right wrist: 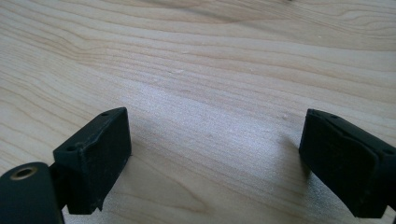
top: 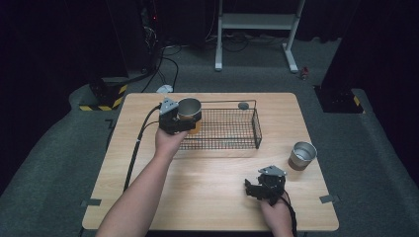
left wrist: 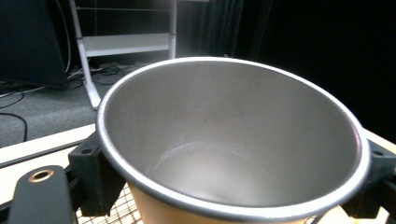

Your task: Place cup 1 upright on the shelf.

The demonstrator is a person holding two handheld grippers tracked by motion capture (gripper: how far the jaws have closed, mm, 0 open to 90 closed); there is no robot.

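My left gripper [top: 184,120] is shut on a metal cup with a tan outside [top: 189,111], held upright over the left end of the black wire basket [top: 232,129]. In the left gripper view the cup [left wrist: 233,140] is empty, with a black jaw pressed against each side of it. A second metal cup [top: 302,155] stands on the table at the right. Near the front edge, my right gripper [top: 257,188] rests low over the wood; its jaws stand wide apart in the right gripper view [right wrist: 215,163] with only bare table between them.
The wooden table [top: 212,197] has a small dark round thing [top: 243,105] behind the basket. Cables trail from both grippers. A white metal stand [top: 257,29] and floor cables lie beyond the far edge.
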